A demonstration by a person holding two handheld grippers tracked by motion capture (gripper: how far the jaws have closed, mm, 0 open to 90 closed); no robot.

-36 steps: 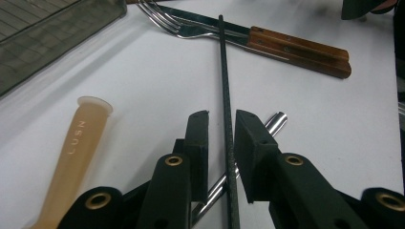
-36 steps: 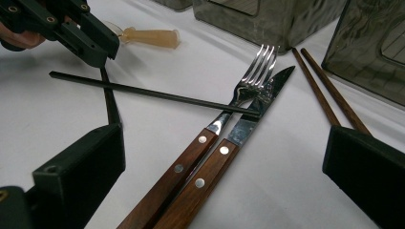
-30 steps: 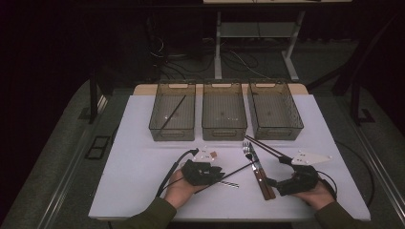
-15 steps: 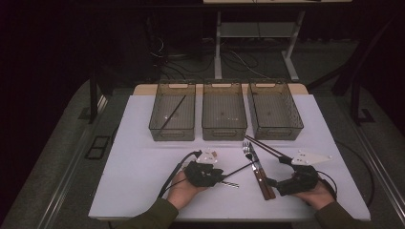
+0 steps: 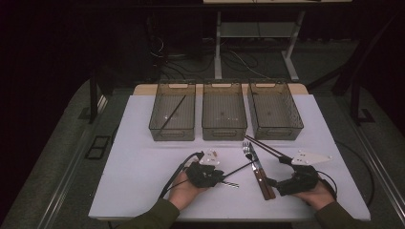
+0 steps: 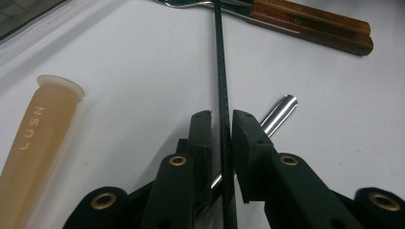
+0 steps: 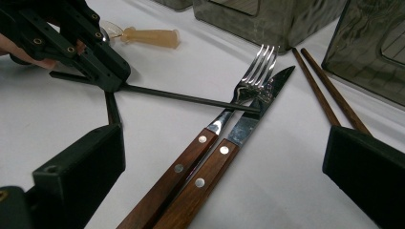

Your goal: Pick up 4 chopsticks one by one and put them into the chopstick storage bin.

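Note:
A black chopstick lies across the white table, its far tip resting on a fork beside a wooden-handled knife. My left gripper straddles the chopstick's near end. In the left gripper view the chopstick runs up between the pads of my left gripper. The jaws have just been closing, and a thin gap still shows on each side. My right gripper stands wide open. In its own view the right gripper spans the fork and knife handles without touching them.
Three grey bins line the table's far side; the left one holds another black chopstick. Two brown chopsticks lie right of the fork. A metal straw lies under my left gripper, and a beige-handled utensil lies beside it.
My left hand has shifted slightly toward the black chopstick, which now lies between its jaws. The right hand has stayed where it was.

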